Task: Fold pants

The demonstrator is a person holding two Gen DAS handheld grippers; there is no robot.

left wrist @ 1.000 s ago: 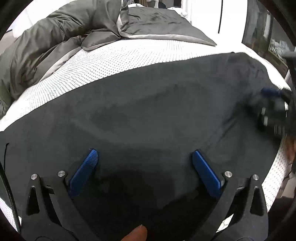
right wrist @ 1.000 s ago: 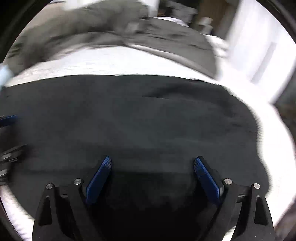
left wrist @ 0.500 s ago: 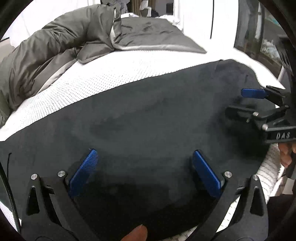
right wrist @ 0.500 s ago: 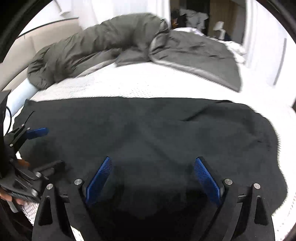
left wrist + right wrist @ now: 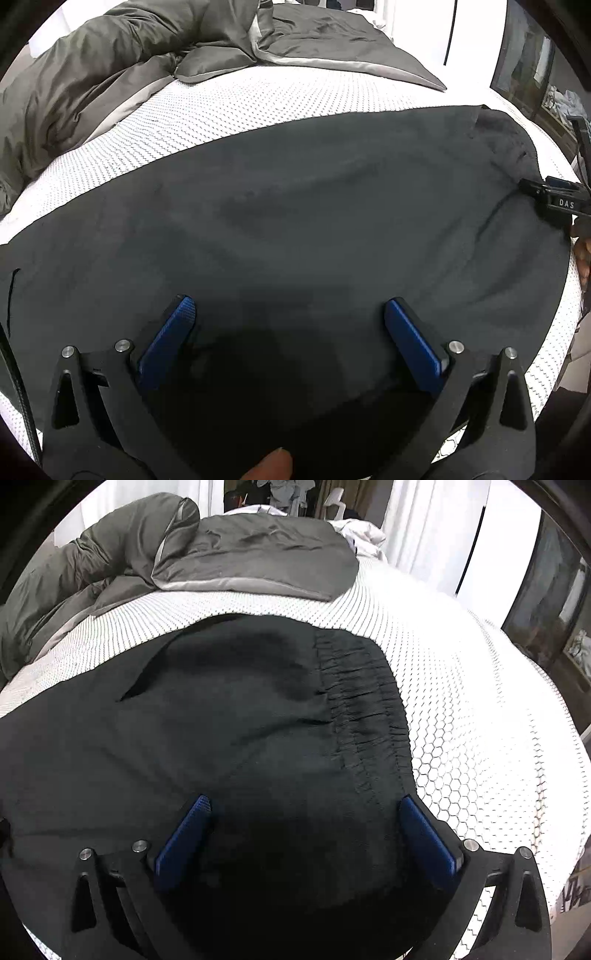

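Black pants lie spread flat across a white bed. In the right wrist view they show their gathered elastic waistband at the right end. My left gripper is open and empty, hovering low over the pants' near edge. My right gripper is open and empty over the waist end, its right finger beside the waistband. The right gripper's body also shows at the right edge of the left wrist view.
The white honeycomb-patterned mattress carries a crumpled grey duvet at the far side, also in the right wrist view. The bed's edge falls away at the right. White curtains and a dark window stand beyond.
My right gripper has swung right along the pants to the waistband end and sits closer to the cloth. It has drawn toward the right edge of the left view. The left gripper has hardly moved.
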